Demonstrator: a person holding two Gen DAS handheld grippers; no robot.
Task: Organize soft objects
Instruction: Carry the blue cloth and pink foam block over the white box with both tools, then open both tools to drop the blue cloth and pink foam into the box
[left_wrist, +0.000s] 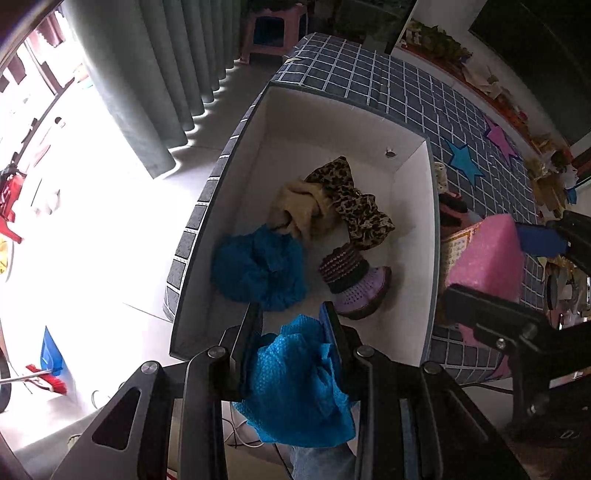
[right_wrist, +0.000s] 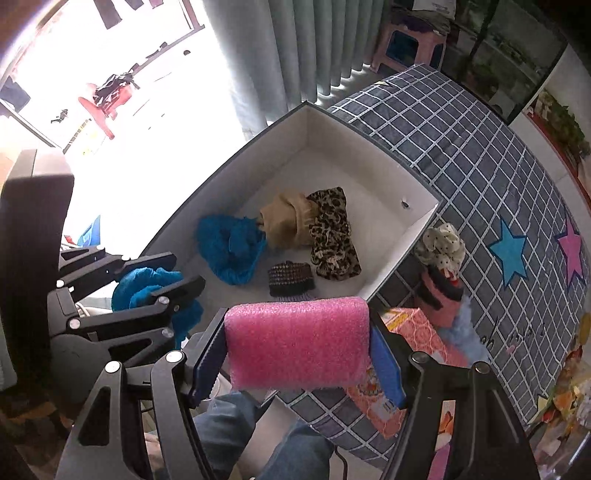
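Note:
My left gripper (left_wrist: 291, 314) is shut on a crumpled blue cloth (left_wrist: 299, 384) and hangs over the near edge of the white box (left_wrist: 332, 125). Inside the box lie a blue knit piece (left_wrist: 258, 269), a tan cloth (left_wrist: 299, 210), a leopard-print scarf (left_wrist: 351, 203) and a striped purple knit hat (left_wrist: 354, 284). My right gripper (right_wrist: 299, 354) is shut on a pink foam block (right_wrist: 295, 343), held just above the box's near right corner. In the right wrist view the left gripper (right_wrist: 184, 269) with its blue cloth (right_wrist: 147, 291) shows at the left.
The box sits on a table with a dark grid-pattern cover (right_wrist: 461, 155) bearing blue and pink star stickers. A spotted scrunchie (right_wrist: 441, 247), a pink-and-black knit item (right_wrist: 443, 295) and a printed orange paper (right_wrist: 406, 325) lie right of the box. Curtains and a stool stand beyond.

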